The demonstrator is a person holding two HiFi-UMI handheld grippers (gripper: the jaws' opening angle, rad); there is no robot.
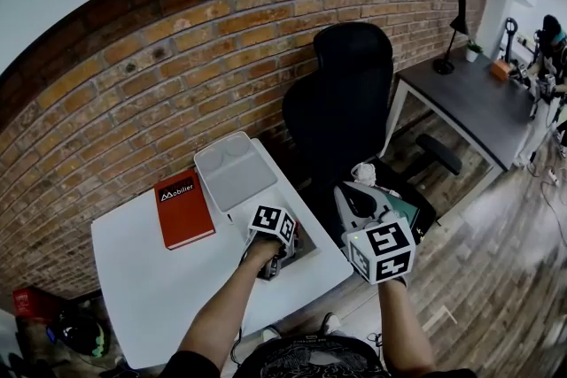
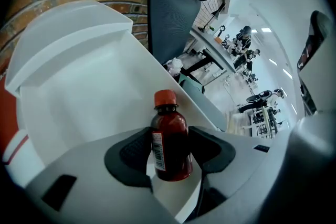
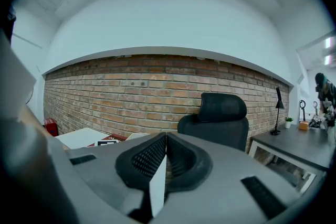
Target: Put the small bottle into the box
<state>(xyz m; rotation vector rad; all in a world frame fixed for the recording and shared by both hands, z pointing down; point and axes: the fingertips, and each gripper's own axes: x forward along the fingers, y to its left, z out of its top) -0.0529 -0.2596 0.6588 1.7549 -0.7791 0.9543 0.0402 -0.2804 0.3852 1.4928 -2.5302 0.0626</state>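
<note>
Left gripper (image 2: 169,161) fingers (image 2: 131,157) clamped on small bottle (image 2: 170,141). Forearm reaches down over white tabletop (image 1: 151,288). Bottle at open white box (image 2: 73,92), long axis upright, orange cap up; smooth round body, dark red contents, barcode label. Right gripper (image 3: 164,160) fingers pressed together, empty, held level off tabletop edge, facing brick wall (image 3: 131,97).

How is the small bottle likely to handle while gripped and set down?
The small bottle looks rigid, so the left gripper probably won't crush it. Dark to its neck, it seems full, likely heavy for its size. Narrow and round, it may tip or roll when released.
</note>
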